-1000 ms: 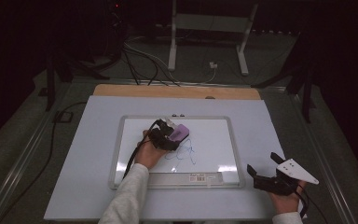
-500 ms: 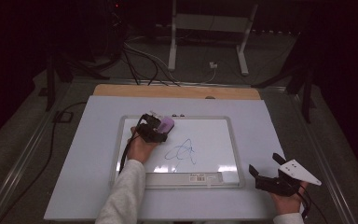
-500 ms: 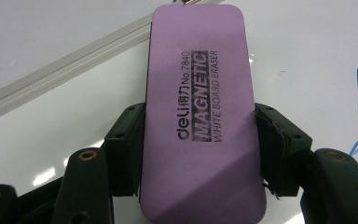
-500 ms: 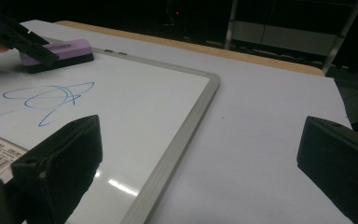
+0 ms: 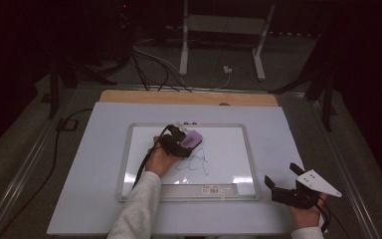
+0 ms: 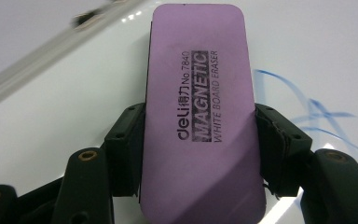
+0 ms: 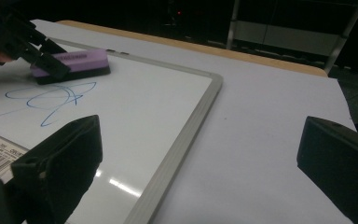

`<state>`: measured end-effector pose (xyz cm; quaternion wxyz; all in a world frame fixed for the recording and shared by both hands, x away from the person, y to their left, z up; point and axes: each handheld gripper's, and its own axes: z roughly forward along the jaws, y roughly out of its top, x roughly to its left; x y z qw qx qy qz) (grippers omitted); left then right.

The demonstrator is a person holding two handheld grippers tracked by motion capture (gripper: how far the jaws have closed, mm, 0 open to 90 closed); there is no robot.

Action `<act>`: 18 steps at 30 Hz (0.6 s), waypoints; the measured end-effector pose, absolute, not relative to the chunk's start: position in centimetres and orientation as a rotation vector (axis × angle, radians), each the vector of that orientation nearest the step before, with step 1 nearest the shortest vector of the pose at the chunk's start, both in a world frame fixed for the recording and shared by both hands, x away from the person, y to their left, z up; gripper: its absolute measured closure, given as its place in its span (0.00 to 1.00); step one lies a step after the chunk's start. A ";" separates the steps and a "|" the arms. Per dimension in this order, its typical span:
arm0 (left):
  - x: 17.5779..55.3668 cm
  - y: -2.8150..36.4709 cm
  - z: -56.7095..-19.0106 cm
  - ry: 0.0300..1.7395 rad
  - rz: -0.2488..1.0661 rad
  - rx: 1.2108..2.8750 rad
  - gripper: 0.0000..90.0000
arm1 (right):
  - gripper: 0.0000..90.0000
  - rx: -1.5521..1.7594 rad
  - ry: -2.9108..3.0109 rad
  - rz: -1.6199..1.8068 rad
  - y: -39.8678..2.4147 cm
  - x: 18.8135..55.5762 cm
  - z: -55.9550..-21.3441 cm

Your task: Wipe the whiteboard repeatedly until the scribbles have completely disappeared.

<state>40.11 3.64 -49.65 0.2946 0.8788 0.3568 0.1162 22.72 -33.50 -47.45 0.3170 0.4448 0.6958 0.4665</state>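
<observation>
A purple magnetic whiteboard eraser (image 5: pixel 193 139) (image 6: pixel 198 93) lies flat on the whiteboard (image 5: pixel 124 164), just beyond a blue scribble (image 5: pixel 197 163) (image 7: pixel 51 100). My left gripper (image 5: pixel 186 142) (image 6: pixel 198 140) is shut on the eraser, its black pads (image 6: pixel 130 144) pressing both long sides. In the right gripper view the eraser (image 7: pixel 72 60) rests on the board's surface with the left gripper (image 7: pixel 42 58) around it. My right gripper (image 5: pixel 281 174) (image 7: pixel 200 158) stands open and empty over the white table mat, off the board's near right corner.
The whiteboard's grey frame (image 7: pixel 186 126) lies on a white mat (image 5: pixel 288 129), with a barcode label (image 5: pixel 214 189) on its near edge. A wooden strip (image 5: pixel 189 98) borders the far side. Cables (image 5: pixel 154 69) and a stand's legs (image 5: pixel 184 55) lie beyond the table.
The left gripper slid the eraser toward the board's far left, then back to the right, above the scribble. The right gripper stayed put.
</observation>
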 end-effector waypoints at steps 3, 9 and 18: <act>40.1 3.7 -49.6 0.949 0.310 2.339 0.47 | 0.00 1.171 1.831 1.226 -33.5 22.7 -47.4; 41.3 5.3 -49.7 1.153 0.393 2.263 0.47 | 0.00 1.174 1.827 1.225 -33.6 22.6 -47.4; 41.6 5.6 -49.8 1.161 0.397 2.254 0.47 | 0.00 1.175 1.828 1.223 -33.7 22.6 -47.4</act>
